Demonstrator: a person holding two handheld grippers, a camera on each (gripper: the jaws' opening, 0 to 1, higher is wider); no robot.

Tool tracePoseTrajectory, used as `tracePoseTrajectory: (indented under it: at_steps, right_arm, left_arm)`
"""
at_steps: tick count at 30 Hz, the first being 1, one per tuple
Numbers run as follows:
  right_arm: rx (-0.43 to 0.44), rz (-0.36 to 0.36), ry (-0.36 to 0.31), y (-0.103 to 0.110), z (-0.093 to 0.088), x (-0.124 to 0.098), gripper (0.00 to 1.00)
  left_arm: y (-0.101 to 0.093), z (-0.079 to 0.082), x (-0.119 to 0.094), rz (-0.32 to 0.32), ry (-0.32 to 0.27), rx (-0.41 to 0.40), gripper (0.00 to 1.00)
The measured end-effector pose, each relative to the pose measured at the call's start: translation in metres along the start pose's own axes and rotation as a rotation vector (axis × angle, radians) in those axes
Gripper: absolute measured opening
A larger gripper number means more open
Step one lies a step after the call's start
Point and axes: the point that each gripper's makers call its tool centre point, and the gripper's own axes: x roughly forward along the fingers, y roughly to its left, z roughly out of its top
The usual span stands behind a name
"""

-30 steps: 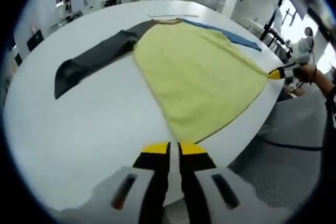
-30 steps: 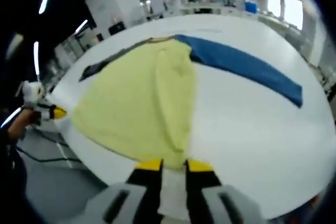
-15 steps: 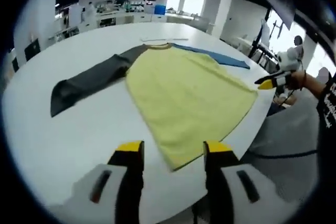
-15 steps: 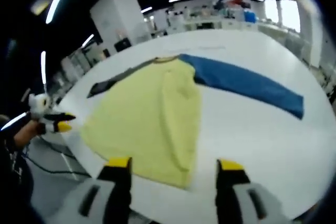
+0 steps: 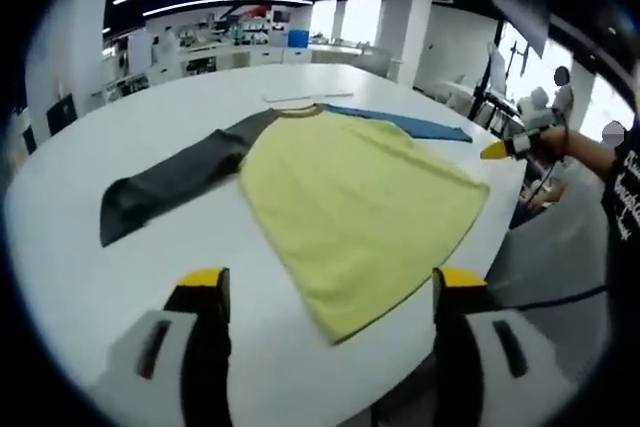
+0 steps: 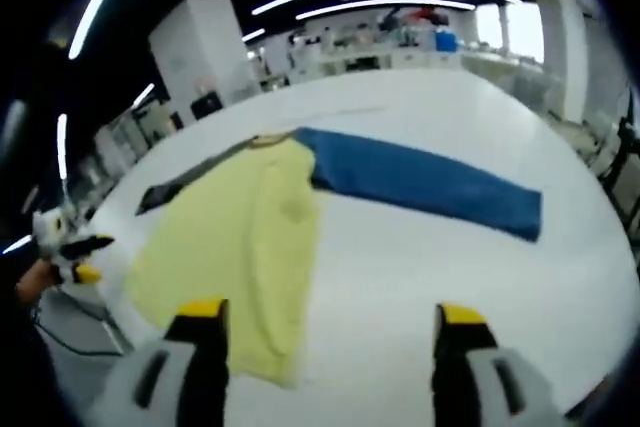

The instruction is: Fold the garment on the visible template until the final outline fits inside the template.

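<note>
Left gripper (image 5: pixel 325 292) wide open, empty; right gripper (image 6: pixel 325 322) likewise, above garment (image 5: pixel 355 197)

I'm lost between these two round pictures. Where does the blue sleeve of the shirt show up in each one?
Left gripper view: the blue sleeve is a thin strip at the far side of the yellow shirt body, upper right of centre.
Right gripper view: the blue sleeve stretches across the middle, running right from the yellow body.
Shared landmark: the shirt's collar, where both sleeves meet.
</note>
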Motion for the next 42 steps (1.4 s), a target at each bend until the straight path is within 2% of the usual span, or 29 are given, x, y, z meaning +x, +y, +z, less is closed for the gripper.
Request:
tracePoseTrajectory:
  at_steps: [13,19,23,28,32,36,42]
  right_arm:
    - [0.007,-0.116,-0.047,-0.068,0.036,0.005,0.80]
    - [0.028,-0.178,-0.074,-0.105,0.045,0.009,0.72]
    - [0.048,-0.217,-0.097,-0.126,0.050,0.009,0.63]
    - [0.069,-0.273,-0.096,-0.152,0.050,0.010,0.52]
    - [0.071,-0.348,-0.082,-0.175,0.048,0.011,0.38]
    - [0.146,-0.369,-0.097,-0.181,0.045,0.013,0.30]
    - [0.145,-0.421,-0.067,-0.195,0.039,0.016,0.20]
  left_arm:
    - [0.005,0.012,0.002,-0.011,-0.065,-0.011,0.99]
    - [0.010,0.007,0.004,0.011,-0.034,-0.001,0.99]
    - [0.009,0.009,0.004,0.019,-0.042,-0.009,0.99]
    - [0.006,0.010,0.005,0.022,-0.037,-0.003,0.97]
    - [0.008,0.017,0.002,0.054,-0.060,0.033,0.88]
    - [0.014,0.020,0.001,0.076,-0.078,0.018,0.82]
    - [0.025,0.020,-0.002,0.091,-0.088,0.009,0.78]
